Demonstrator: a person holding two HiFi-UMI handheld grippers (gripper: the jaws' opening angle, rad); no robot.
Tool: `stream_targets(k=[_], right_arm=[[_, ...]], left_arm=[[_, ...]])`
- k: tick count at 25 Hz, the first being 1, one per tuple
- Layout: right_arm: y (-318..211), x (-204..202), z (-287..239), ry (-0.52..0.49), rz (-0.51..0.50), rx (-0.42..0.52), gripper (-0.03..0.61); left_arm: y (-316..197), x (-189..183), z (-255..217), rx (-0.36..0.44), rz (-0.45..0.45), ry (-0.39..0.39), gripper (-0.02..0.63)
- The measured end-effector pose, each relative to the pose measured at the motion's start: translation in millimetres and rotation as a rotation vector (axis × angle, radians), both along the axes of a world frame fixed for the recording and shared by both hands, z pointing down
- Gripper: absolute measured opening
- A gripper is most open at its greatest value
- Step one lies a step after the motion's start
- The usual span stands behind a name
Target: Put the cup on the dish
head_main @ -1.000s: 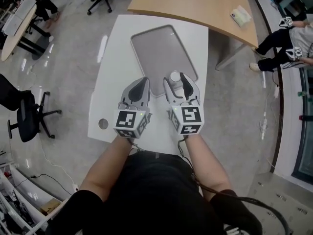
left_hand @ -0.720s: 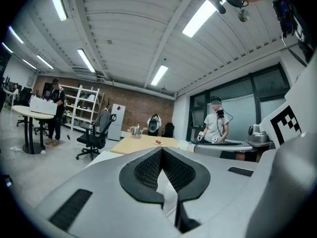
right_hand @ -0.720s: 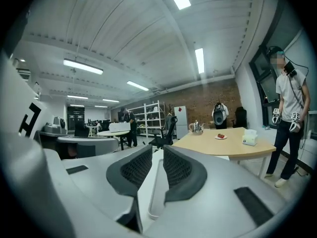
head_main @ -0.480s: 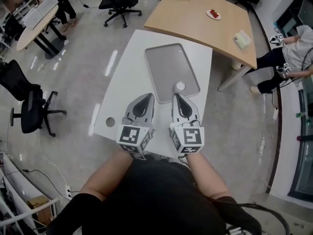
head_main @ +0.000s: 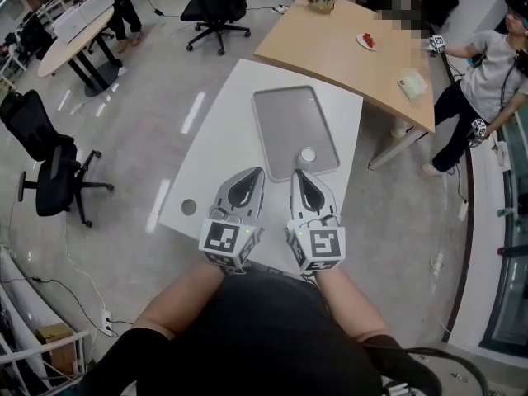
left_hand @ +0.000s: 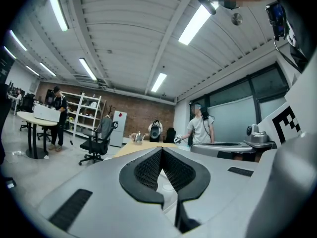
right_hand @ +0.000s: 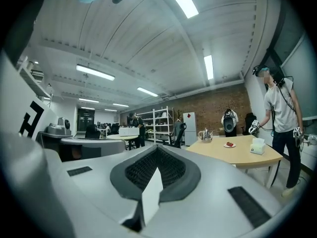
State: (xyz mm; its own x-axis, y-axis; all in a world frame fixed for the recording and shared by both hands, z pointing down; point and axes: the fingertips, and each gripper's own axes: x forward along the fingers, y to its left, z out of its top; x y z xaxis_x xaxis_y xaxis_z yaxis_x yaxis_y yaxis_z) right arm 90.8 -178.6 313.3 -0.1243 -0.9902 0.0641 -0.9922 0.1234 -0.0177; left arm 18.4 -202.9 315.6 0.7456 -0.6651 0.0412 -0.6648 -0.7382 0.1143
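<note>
Cup on dish (grey), L claw closed, R claw just closed, empty

Cup too small for detail

Right gripper off cup, fingers closed, empty; it and left gripper drew back.
</note>
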Motion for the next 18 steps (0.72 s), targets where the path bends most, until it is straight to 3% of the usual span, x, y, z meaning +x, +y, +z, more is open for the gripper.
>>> stream_targets(k=[18], right_arm=[[-9.6, -0.6, 4.7, 0.003, -0.008, -0.023, 0.012]], left_arm=[[-3.3, 4.3, 1.9, -0.015, 0.025, -0.01, 0.005]])
